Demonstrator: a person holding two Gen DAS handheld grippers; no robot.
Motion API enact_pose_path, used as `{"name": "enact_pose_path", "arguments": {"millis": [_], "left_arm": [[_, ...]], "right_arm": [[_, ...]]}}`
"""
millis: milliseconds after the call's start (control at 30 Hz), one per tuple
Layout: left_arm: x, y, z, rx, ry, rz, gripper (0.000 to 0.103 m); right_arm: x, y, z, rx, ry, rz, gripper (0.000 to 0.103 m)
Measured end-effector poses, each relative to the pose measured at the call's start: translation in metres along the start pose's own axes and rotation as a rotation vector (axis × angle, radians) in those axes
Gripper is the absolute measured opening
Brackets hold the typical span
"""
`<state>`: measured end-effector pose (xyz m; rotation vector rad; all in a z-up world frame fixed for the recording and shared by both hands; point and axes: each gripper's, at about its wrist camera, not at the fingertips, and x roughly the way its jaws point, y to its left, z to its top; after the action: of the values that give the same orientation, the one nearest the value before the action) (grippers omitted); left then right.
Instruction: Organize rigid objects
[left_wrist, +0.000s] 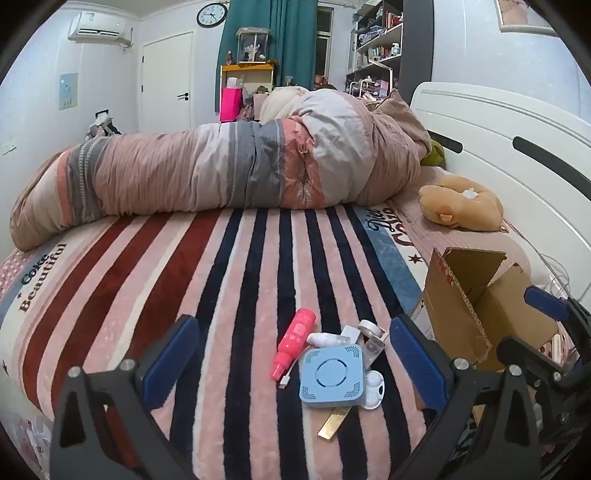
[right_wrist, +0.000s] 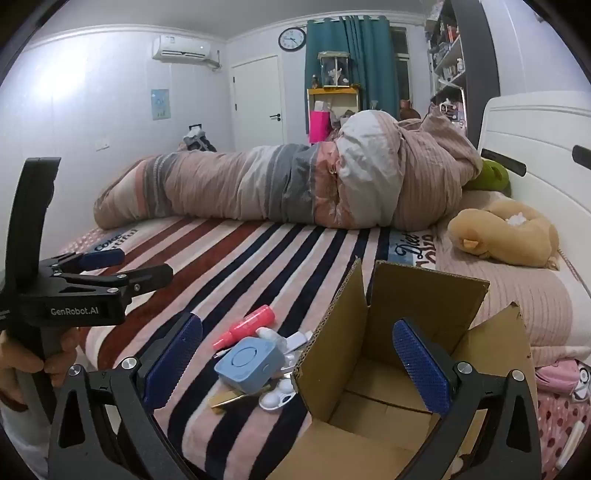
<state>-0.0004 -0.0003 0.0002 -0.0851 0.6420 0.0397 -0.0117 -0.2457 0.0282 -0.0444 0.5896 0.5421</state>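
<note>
A pile of small objects lies on the striped blanket: a light blue square box (left_wrist: 330, 375) (right_wrist: 248, 363), a pink spray bottle (left_wrist: 294, 338) (right_wrist: 245, 326), a white earbud case (left_wrist: 373, 389) (right_wrist: 279, 398), a gold flat piece (left_wrist: 334, 422) (right_wrist: 225, 400), a white tube and a cable. An open cardboard box (left_wrist: 476, 310) (right_wrist: 388, 354) stands to their right. My left gripper (left_wrist: 295, 365) is open and empty, its fingers on either side of the pile; it also shows in the right wrist view (right_wrist: 122, 264). My right gripper (right_wrist: 297, 362) is open and empty over the box's left wall; one of its fingers (left_wrist: 546, 302) shows in the left wrist view.
A rolled quilt (left_wrist: 221, 170) (right_wrist: 280, 184) lies across the far side of the bed. A brown plush toy (left_wrist: 461, 203) (right_wrist: 506, 236) sits by the white headboard (left_wrist: 517, 147). The bed's near edge is just below the grippers.
</note>
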Motion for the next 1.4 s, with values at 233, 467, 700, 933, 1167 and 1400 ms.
{"name": "enact_pose_path", "arguments": {"millis": [233,467,700,933,1167,1400], "left_arm": [[0.006,0.004,-0.004,-0.013,0.010,0.010,0.103],[0.006,0.003,-0.004,-0.009,0.022,0.013,0.103],[0.008,0.005,-0.006,-0.016,0.030,0.011,0.103],[0.008,0.007,-0.006,-0.014,0.032,0.011,0.103],[0.007,0.008,-0.005,-0.015,0.032,0.010,0.103],[0.007,0.008,-0.005,-0.012,0.033,0.011,0.103]], "right_arm": [[-0.003,0.000,0.000,-0.003,-0.015,-0.012,0.103],[-0.008,-0.004,0.000,0.005,-0.011,-0.014,0.103],[-0.005,-0.005,0.002,0.002,-0.007,-0.016,0.103],[-0.002,-0.005,0.002,0.004,0.000,-0.019,0.103],[-0.002,-0.005,0.001,0.003,-0.003,-0.015,0.103],[-0.004,-0.004,0.002,0.003,-0.008,-0.010,0.103]]}}
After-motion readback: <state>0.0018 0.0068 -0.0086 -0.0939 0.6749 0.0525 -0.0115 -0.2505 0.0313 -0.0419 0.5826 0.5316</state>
